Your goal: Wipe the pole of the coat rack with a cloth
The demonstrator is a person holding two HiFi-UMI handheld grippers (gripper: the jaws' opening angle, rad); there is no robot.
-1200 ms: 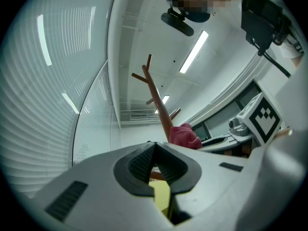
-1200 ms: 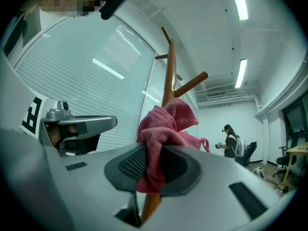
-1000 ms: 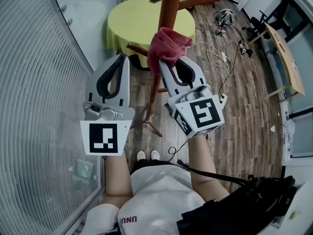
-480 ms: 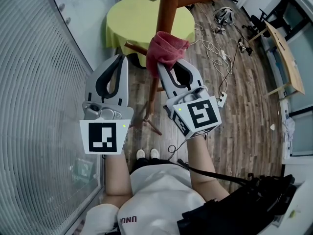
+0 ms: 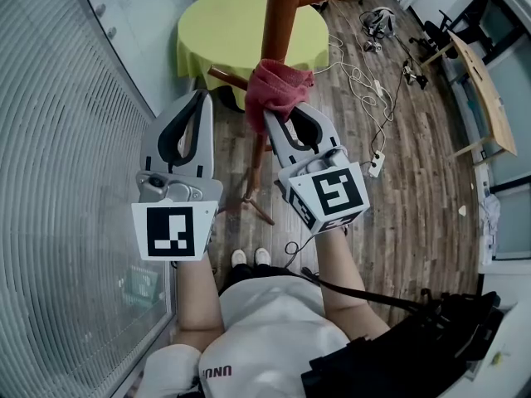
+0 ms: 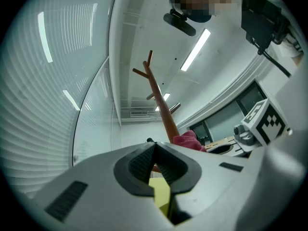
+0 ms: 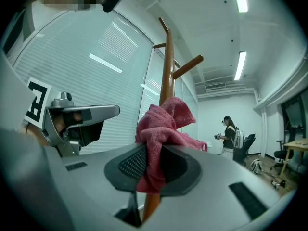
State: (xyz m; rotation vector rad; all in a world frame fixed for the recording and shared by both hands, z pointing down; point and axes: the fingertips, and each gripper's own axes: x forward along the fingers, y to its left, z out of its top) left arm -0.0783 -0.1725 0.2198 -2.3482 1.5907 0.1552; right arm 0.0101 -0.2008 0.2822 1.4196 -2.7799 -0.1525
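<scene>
A brown wooden coat rack pole [image 5: 280,19] rises in the middle of the head view, with pegs branching off it. My right gripper [image 5: 275,116] is shut on a pink cloth [image 5: 276,88], and the cloth is pressed against the pole. In the right gripper view the cloth [image 7: 161,129] bunches out of the shut right gripper [image 7: 153,170] in front of the pole [image 7: 167,71]. My left gripper [image 5: 199,98] is shut with nothing in it, just left of the pole. From the left gripper [image 6: 155,146] view, the pole [image 6: 161,105] and cloth [image 6: 188,140] lie ahead.
A round table with a yellow cover [image 5: 224,31] stands behind the pole. A curved glass wall with blinds [image 5: 58,156] runs along the left. Cables [image 5: 365,73] lie on the wooden floor at right. A person [image 7: 229,136] stands far off in the room.
My right gripper and the cloth have slid up the pole, away from me. The left gripper has shifted slightly the same way.
</scene>
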